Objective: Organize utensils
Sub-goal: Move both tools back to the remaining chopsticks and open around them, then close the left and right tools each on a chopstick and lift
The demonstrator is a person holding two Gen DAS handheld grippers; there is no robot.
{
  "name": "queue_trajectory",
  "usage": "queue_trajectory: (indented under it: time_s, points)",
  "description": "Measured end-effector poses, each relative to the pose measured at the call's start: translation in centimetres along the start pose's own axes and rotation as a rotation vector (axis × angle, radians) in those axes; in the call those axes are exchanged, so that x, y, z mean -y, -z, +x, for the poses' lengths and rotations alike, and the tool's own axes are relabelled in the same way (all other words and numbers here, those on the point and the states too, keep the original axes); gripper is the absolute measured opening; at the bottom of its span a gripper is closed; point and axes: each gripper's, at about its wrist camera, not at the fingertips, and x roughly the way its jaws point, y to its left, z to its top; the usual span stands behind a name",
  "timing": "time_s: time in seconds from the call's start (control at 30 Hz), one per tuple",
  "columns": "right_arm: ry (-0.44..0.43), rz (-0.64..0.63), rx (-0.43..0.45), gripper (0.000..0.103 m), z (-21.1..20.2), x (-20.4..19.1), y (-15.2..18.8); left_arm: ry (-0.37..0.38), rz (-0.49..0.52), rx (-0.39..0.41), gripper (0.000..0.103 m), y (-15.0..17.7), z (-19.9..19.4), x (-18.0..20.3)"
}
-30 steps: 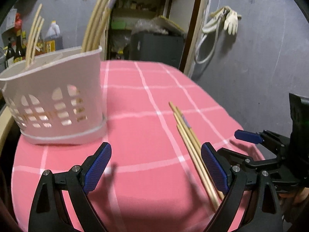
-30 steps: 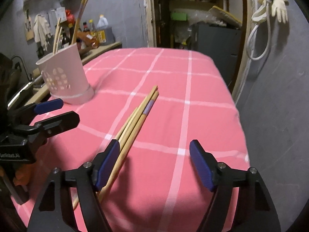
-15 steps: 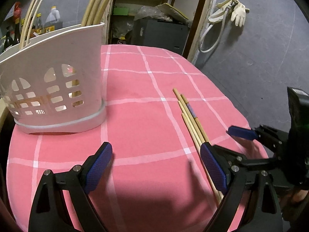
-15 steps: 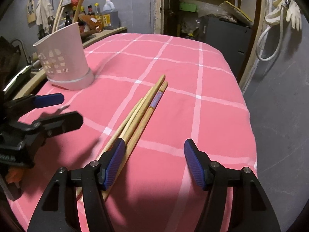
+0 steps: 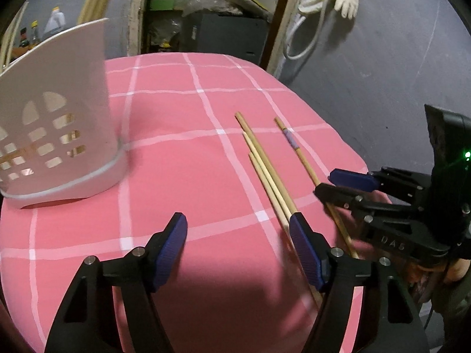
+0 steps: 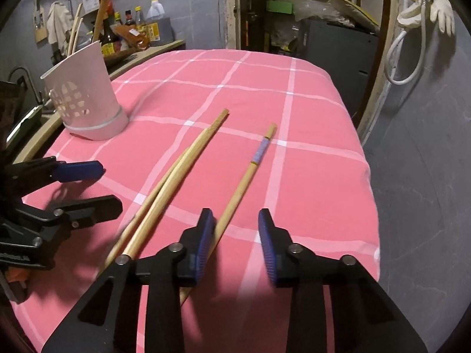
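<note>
Several wooden chopsticks lie on the pink checked tablecloth (image 6: 309, 176). One chopstick with a purple band (image 6: 255, 158) lies apart to the right of the plain ones (image 6: 188, 161). My right gripper (image 6: 235, 235) is open, its jaws partly closed in, and the banded chopstick runs against its left finger's pad. My left gripper (image 5: 238, 244) is open and empty, with the plain chopsticks (image 5: 265, 170) by its right finger. A white perforated utensil holder (image 5: 53, 135) with several chopsticks in it stands at the left; it also shows in the right wrist view (image 6: 85, 97).
The table's right edge (image 6: 371, 176) drops off beside a grey wall. A counter with bottles (image 6: 132, 32) runs behind the holder. A dark cabinet (image 6: 338, 50) stands past the table's far end, in a doorway. A white glove and hose (image 6: 424, 20) hang on the wall.
The banded chopstick has been pushed away to the right of the others. My right gripper has narrowed and moved onto it. My left gripper has also narrowed and shifted right, so the holder sits further left.
</note>
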Motion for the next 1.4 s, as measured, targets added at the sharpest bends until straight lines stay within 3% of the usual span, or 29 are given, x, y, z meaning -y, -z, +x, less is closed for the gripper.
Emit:
queue_trajectory:
  time_s: [0.23, 0.47, 0.87, 1.0, 1.1, 1.2, 1.4]
  points:
    - [-0.013, 0.014, 0.008, 0.02, -0.3, 0.6, 0.2, -0.043, 0.043, -0.039, 0.056, -0.5, 1.7, 1.2]
    - [-0.031, 0.051, 0.005, 0.018, -0.2, 1.4, 0.1, -0.104, 0.08, -0.057, 0.033, -1.2, 3.6, 2.1]
    - [-0.081, 0.255, -0.052, 0.019, 3.4, 4.8, -3.5, -0.058, 0.005, -0.073, 0.02, -2.9, 4.5, 1.2]
    - [-0.059, 0.279, -0.078, 0.014, 4.0, 4.8, -4.4, -0.042, -0.017, -0.082, 0.007, -3.1, 4.4, 1.1]
    - [-0.054, 0.312, -0.078, 0.01, 3.8, 5.1, -4.2, -0.022, -0.039, -0.089, 0.005, -3.2, 4.2, 0.8]
    - [-0.107, 0.393, -0.06, 0.005, 3.3, 6.0, -3.6, -0.006, -0.068, -0.092, 0.003, -3.3, 3.9, 0.3]
    - [-0.215, 0.472, 0.03, 0.005, 1.1, 6.2, -2.3, 0.013, -0.102, -0.05, 0.003, -3.3, 2.2, -0.2]
